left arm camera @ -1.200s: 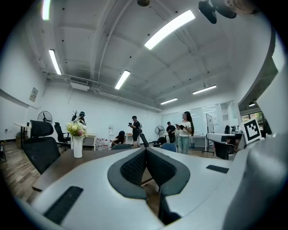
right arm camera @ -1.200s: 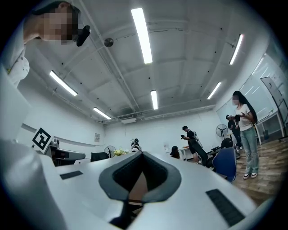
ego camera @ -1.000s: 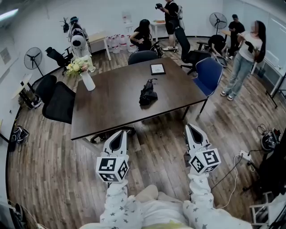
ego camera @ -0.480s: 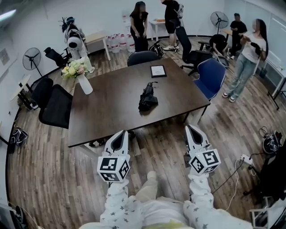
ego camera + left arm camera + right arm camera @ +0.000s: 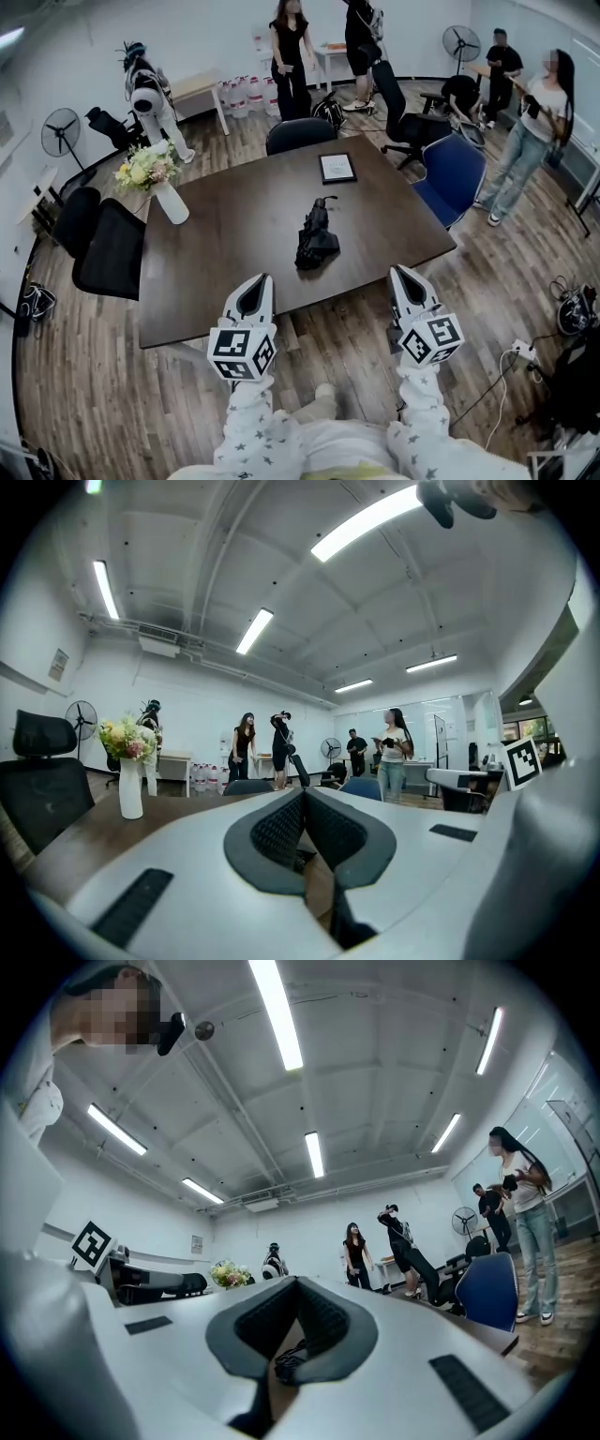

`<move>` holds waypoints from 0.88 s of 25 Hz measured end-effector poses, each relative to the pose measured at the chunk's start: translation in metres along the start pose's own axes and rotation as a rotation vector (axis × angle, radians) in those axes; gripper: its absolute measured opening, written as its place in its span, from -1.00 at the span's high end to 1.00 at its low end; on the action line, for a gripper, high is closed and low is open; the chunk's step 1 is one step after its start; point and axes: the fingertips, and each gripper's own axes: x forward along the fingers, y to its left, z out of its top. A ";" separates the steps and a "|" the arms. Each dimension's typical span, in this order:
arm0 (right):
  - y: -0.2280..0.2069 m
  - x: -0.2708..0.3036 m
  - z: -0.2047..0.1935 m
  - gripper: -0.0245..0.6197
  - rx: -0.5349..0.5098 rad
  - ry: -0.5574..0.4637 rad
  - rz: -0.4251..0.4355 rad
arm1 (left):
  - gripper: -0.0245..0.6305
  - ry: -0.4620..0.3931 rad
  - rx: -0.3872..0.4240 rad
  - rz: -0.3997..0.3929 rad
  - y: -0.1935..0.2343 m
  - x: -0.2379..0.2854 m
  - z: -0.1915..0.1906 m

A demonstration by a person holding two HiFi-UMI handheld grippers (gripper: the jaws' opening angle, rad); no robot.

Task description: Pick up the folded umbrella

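The folded black umbrella (image 5: 316,239) lies on the dark brown table (image 5: 234,244), near its middle. Both grippers are held in front of the table's near edge and point at it. My left gripper (image 5: 261,279) is shut and empty, its tip just over the edge, to the near left of the umbrella. At the same height my right gripper (image 5: 400,272) is also shut and empty, to the umbrella's near right. In the right gripper view a bit of the umbrella (image 5: 292,1357) shows through the hollow behind the closed jaw tips. The left gripper (image 5: 305,794) looks level across the tabletop.
A white vase of flowers (image 5: 172,202) stands at the table's left end and a framed card (image 5: 337,168) lies at its far side. Black chairs (image 5: 111,261) stand on the left, a blue chair (image 5: 454,178) on the right. Several people (image 5: 292,56) stand at the back.
Both grippers have advanced toward the table together; the table and umbrella now sit lower and nearer in the head view. The jaws stayed shut.
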 end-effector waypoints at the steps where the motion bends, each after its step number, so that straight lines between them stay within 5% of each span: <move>1: -0.004 0.009 -0.002 0.86 -0.001 0.004 -0.003 | 0.85 0.002 -0.002 -0.002 0.005 0.009 0.000; 13: -0.039 0.063 -0.022 0.86 0.001 0.036 -0.066 | 0.85 0.046 -0.018 -0.071 0.028 0.088 -0.009; 22: -0.073 0.107 -0.036 0.86 0.014 0.070 -0.062 | 0.85 0.086 -0.033 -0.053 0.042 0.138 -0.023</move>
